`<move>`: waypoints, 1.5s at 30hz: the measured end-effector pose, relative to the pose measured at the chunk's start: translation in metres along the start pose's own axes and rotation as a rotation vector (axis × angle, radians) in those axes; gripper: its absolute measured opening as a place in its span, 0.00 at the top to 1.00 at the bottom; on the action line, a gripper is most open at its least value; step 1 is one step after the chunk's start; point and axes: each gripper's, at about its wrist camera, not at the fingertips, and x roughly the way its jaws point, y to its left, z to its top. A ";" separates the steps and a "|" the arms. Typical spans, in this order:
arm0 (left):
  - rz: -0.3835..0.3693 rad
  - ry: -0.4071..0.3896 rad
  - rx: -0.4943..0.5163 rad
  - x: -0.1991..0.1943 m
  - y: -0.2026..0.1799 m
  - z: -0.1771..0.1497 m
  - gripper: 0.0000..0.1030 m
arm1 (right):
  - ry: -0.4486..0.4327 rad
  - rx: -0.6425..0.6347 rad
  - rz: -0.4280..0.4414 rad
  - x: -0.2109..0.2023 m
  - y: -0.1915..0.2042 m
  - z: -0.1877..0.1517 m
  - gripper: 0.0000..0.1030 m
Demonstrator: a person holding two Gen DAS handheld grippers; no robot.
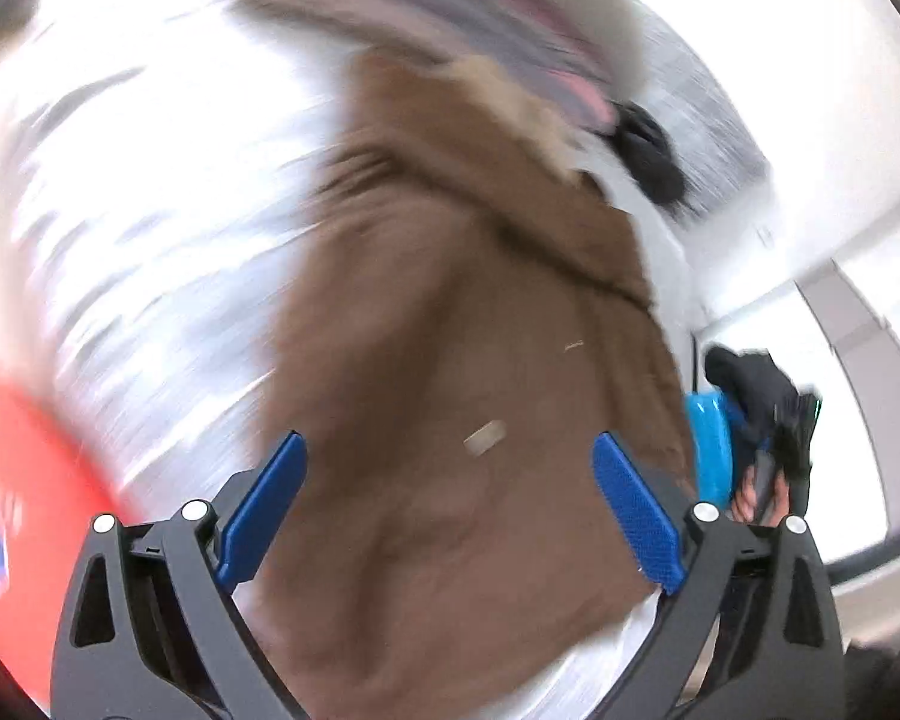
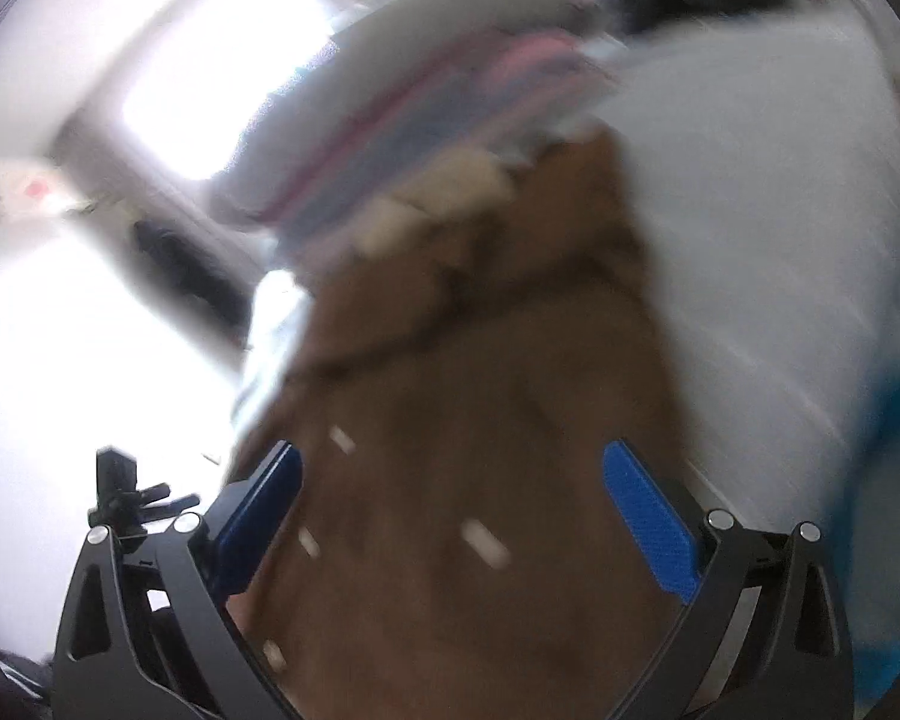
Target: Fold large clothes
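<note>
A large brown coat (image 1: 468, 324) with a pale fur collar (image 1: 510, 96) lies on a white bed sheet (image 1: 150, 198). It also shows in the right wrist view (image 2: 480, 396), blurred. My left gripper (image 1: 450, 492) is open, its blue pads (image 1: 636, 510) spread over the coat's lower part, holding nothing. My right gripper (image 2: 456, 504) is open above the same coat, blue pads (image 2: 648, 522) apart and empty. The right gripper's hand and blue body (image 1: 714, 450) show at the right of the left wrist view.
A folded striped pink and grey pile (image 2: 402, 120) lies beyond the collar. A black item (image 1: 648, 150) lies on the sheet near it. A red object (image 1: 18, 468) is at the left edge. A bright window (image 2: 222, 90) is behind.
</note>
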 end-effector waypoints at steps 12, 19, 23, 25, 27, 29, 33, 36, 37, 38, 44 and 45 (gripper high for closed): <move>-0.146 0.075 -0.282 0.031 0.066 -0.078 0.11 | 0.246 0.339 0.151 0.002 -0.099 -0.073 0.06; -0.126 0.110 -0.253 0.039 0.056 -0.085 0.10 | 0.319 0.323 0.263 0.015 -0.081 -0.097 0.06; -0.068 0.144 -0.224 0.043 0.052 -0.085 0.10 | 0.345 0.280 0.281 0.024 -0.069 -0.103 0.09; -0.058 0.151 -0.226 0.044 0.052 -0.086 0.10 | 0.345 0.265 0.270 0.026 -0.062 -0.106 0.39; -0.039 0.153 -0.195 0.044 0.048 -0.087 0.15 | 0.350 0.240 0.236 0.026 -0.054 -0.109 0.72; 0.007 0.160 -0.164 0.042 0.045 -0.088 0.36 | 0.336 0.209 0.224 0.022 -0.047 -0.109 0.76; -0.037 0.139 -0.183 0.026 0.045 -0.089 0.82 | 0.302 0.169 0.248 0.014 -0.026 -0.102 0.80; -0.053 0.117 -0.122 0.016 0.027 -0.087 0.85 | 0.305 0.145 0.301 0.020 -0.011 -0.097 0.80; -0.062 0.124 -0.096 0.016 0.021 -0.086 0.85 | 0.308 0.130 0.311 0.023 -0.008 -0.096 0.80; -0.062 0.130 -0.084 0.018 0.019 -0.085 0.85 | 0.314 0.126 0.319 0.024 -0.007 -0.096 0.80; -0.101 0.165 -0.132 0.027 0.038 -0.085 0.80 | 0.349 0.153 0.353 0.031 -0.021 -0.103 0.67; -0.112 0.169 -0.165 0.028 0.045 -0.086 0.73 | 0.353 0.157 0.354 0.031 -0.023 -0.104 0.58</move>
